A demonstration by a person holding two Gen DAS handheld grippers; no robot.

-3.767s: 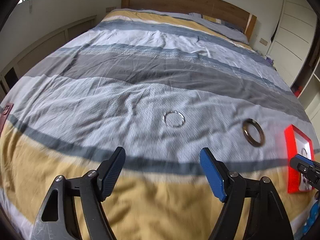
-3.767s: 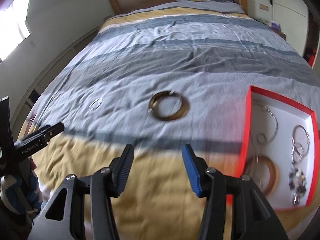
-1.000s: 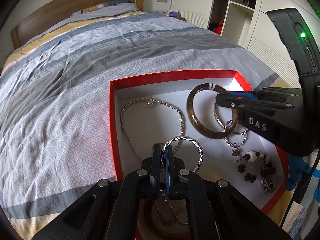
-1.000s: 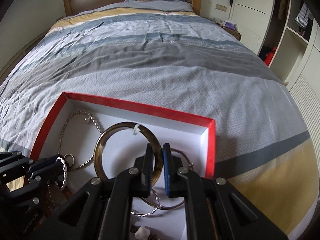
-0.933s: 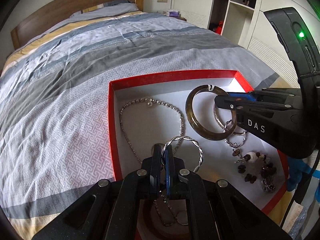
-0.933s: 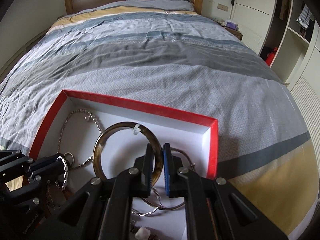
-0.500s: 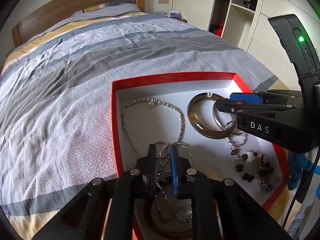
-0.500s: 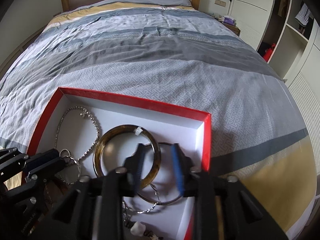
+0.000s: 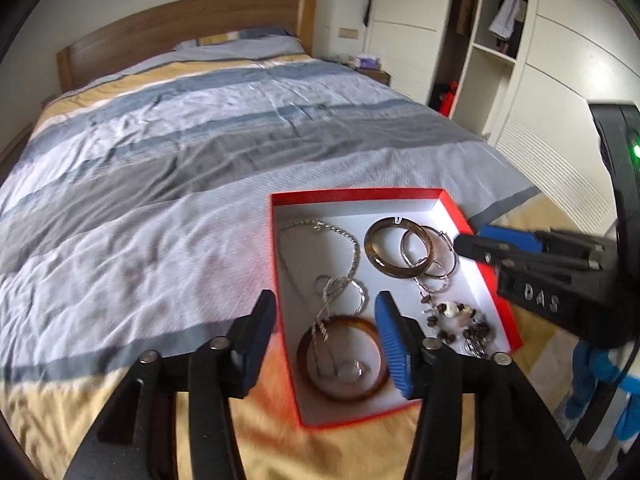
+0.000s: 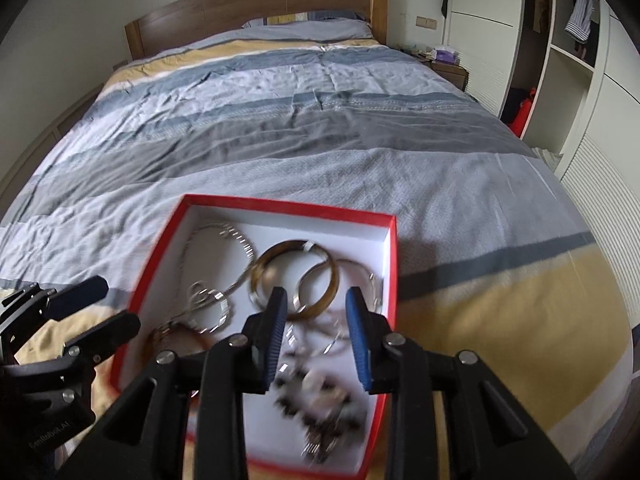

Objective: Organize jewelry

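Now both grippers hang above the red-rimmed, white-lined cardboard box (image 9: 280, 240) near the foot edge of the striped bed (image 9: 160, 152), toward its right side. The left gripper (image 9: 324, 336) has just been spreading its fingers and they stand apart, empty; the twisted silver bangle (image 9: 340, 292) lies in the box beneath. The right gripper (image 10: 316, 332) likewise has its fingers parted with nothing between them, the dark brown horn-like bangle (image 10: 296, 280) lying loose in the box beside thin silver hoops (image 10: 360, 280).

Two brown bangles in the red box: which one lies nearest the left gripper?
The amber bangle at the box's near end, between the left gripper's open jaws in view; the darker one lies at the far end.
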